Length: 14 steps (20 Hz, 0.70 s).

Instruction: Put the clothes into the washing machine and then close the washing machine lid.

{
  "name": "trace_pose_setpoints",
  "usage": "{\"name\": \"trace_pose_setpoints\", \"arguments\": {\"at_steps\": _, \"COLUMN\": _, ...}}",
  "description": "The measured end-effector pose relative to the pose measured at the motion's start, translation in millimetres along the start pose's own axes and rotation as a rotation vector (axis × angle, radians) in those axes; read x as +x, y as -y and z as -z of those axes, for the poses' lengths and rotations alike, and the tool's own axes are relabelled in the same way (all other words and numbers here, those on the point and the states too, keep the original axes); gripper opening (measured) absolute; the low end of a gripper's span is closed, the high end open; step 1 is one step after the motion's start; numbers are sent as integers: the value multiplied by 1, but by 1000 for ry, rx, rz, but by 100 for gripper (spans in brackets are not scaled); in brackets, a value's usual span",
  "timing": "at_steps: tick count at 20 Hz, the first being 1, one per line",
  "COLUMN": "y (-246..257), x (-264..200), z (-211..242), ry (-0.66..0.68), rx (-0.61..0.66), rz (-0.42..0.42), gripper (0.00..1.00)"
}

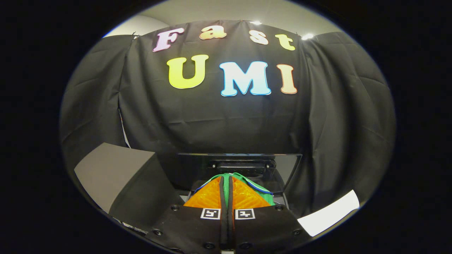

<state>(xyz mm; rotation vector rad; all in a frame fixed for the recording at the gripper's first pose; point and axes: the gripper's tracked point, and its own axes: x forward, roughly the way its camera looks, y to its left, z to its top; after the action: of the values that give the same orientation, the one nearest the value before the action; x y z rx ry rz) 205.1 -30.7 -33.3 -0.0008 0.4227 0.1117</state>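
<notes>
tool [226, 183] with orange ribbed fingers [208, 195] pinched nearly closed on green blue-edged cloth garment [263, 192], held just ahead of dark raised glass washing machine lid [289, 165]; lid apparently up for loading, drum hidden below.

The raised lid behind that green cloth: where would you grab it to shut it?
Probably its free top edge, coming from the front. The lid stands upright beyond the fingers, hinged low, so pulling the top forward and down should swing it shut. First the gripper, shut on the green garment, must let go.
</notes>
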Motion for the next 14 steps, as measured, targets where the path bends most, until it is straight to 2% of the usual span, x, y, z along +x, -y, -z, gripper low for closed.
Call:
{"name": "trace_pose_setpoints", "arguments": {"at_steps": 5, "y": 19, "x": 17, "z": 27, "ry": -31, "rx": 14, "rz": 14, "gripper": 1}}
{"name": "trace_pose_setpoints", "arguments": {"at_steps": 14, "y": 21, "x": 42, "z": 81, "ry": -95, "rx": -1, "rz": 18, "gripper": 1}}
